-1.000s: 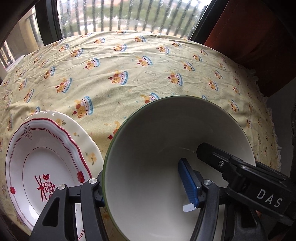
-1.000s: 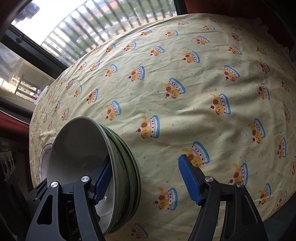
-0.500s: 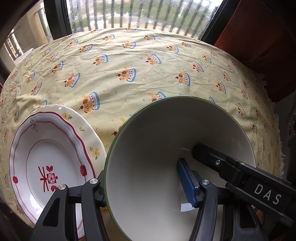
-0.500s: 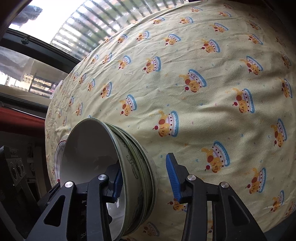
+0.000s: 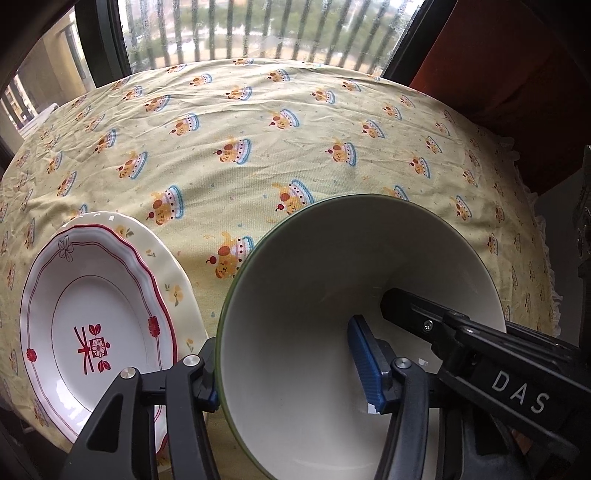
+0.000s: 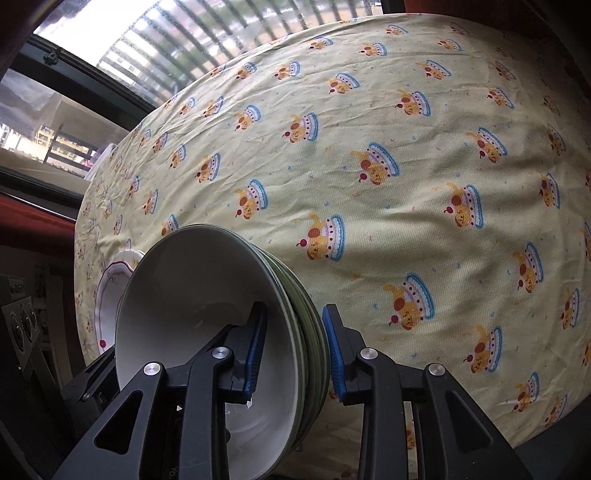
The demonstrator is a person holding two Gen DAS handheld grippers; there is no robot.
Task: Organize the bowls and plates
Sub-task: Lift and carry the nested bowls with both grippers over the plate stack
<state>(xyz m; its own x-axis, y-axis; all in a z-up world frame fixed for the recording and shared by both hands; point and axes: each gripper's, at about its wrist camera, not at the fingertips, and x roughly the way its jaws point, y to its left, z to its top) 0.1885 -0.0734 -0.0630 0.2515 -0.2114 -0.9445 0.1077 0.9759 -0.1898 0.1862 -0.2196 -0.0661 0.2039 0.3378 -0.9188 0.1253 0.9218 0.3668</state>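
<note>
- Daylight from a barred window (image 5: 258, 33) falls on the table (image 5: 295, 122), which is covered in a yellow cake-print cloth.
- At its near edge sits a stack of green-rimmed bowls (image 6: 207, 332), just beside a red-trimmed plate (image 5: 92, 325).
- Both grippers straddle the stack's rim on opposite sides.
- Right gripper (image 6: 293, 354): its fingers are closing on the layered rims, one pad inside, one outside, about touching.
- Left gripper (image 5: 288, 369): fingers closing, inner pad clear of the wall.
- Glazed ceramic is probably heavy, rigid, slick and chip-prone; grip the rims squarely and lift level.
</note>
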